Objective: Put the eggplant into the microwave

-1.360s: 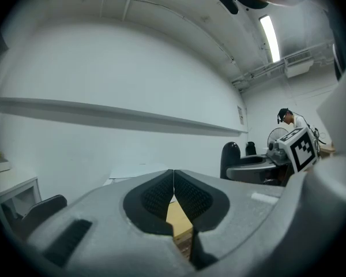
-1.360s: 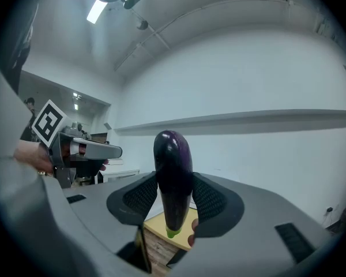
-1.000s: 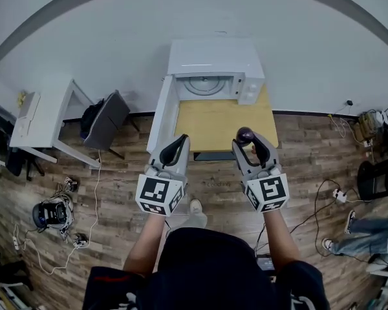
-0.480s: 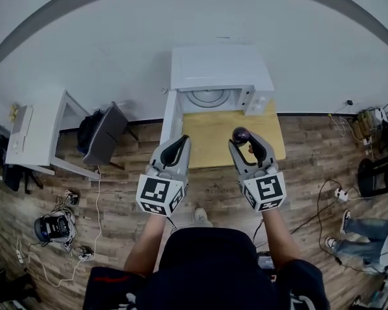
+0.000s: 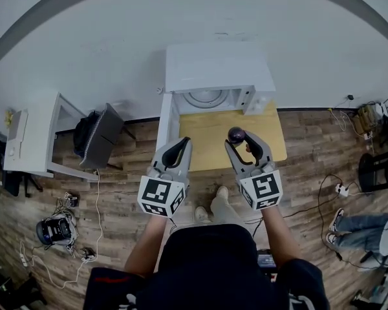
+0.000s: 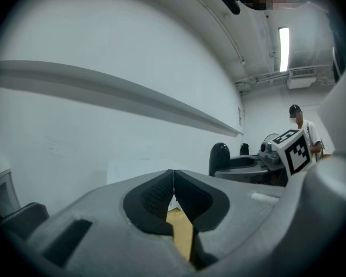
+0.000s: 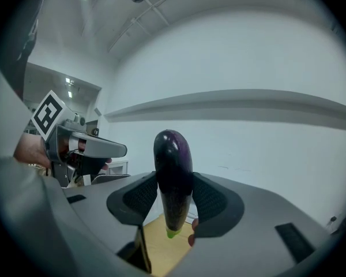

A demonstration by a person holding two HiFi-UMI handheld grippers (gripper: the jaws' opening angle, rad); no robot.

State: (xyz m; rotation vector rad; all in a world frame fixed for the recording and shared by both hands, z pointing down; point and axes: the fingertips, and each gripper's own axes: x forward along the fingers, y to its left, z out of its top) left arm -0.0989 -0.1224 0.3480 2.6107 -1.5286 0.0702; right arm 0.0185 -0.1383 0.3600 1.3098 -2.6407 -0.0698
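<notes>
Carry step — right claw (image 5: 241,148) grips eggplant (image 7: 173,180) upright, left claw (image 6: 173,196) closed, empty; next, reach open microwave (image 5: 213,76).

dark purple eggplant (image 7: 173,172), white microwave (image 5: 216,66), pale yellow table (image 5: 210,128).

The head camera looks steeply down from above the person, well off from the brown plank floor (image 5: 116,192); the white box microwave (image 5: 218,66) and yellow tabletop (image 5: 210,131) sit at upper centre. The camera on the left gripper (image 6: 173,180) rides low behind the joined grey jaws, close up, facing the plain white wall (image 6: 104,137). The one on the right gripper (image 7: 174,178) does likewise, the dark purple eggplant (image 7: 173,166) clamped right before it. Both show the tabletop at bottom centre, and each catches the other gripper at a side edge.
</notes>
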